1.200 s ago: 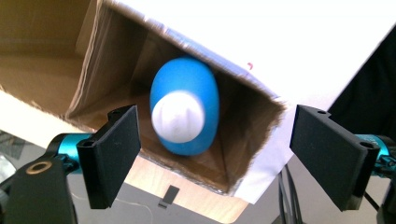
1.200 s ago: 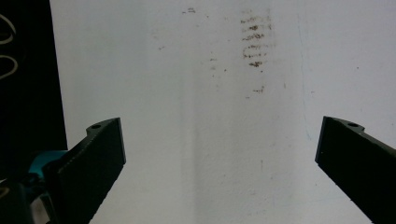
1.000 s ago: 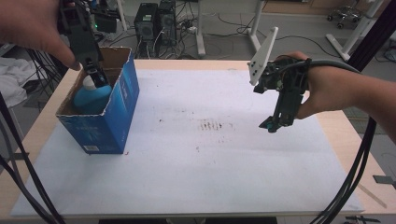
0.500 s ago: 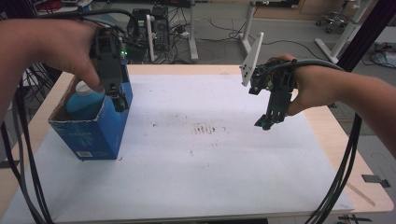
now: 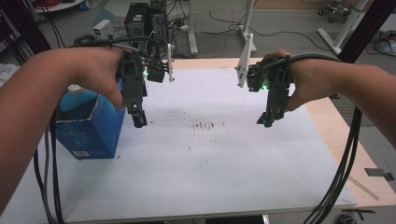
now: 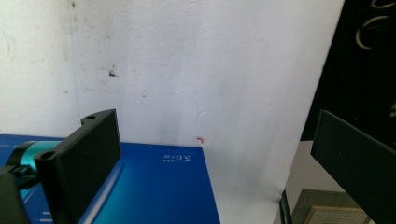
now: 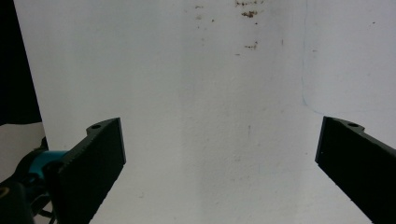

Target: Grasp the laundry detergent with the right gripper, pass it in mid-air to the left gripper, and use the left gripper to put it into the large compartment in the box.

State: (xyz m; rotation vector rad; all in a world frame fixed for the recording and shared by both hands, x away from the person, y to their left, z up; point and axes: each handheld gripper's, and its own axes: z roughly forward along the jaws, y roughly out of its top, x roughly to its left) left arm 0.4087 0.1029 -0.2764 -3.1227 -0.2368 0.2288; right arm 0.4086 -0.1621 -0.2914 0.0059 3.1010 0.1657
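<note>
An open blue cardboard box (image 5: pixel 91 133) stands at the left of the white table top (image 5: pixel 210 177), with a light-blue container (image 5: pixel 77 95) inside it. My left gripper (image 5: pixel 139 119) points down just right of the box's right wall. Its jaws have just been opening and stand wide, with nothing gripped between them. In the left gripper view the left gripper (image 6: pixel 212 126) looks down past a blue face of the box (image 6: pixel 159 186) to the table. My right gripper (image 5: pixel 267 121) hangs open over bare table at the right. The right gripper (image 7: pixel 219 126) has nothing between its fingers.
Brown stains (image 5: pixel 205 125) mark the middle of the table. Black cables (image 5: pixel 46 177) trail down the left side and more cables (image 5: pixel 343 163) down the right. Computer towers (image 5: pixel 144 21) and white stand legs (image 5: pixel 247 42) are behind the far edge.
My left hand has come down from above the box to the box's right side, and its jaws have spread. The right hand has hardly shifted.
</note>
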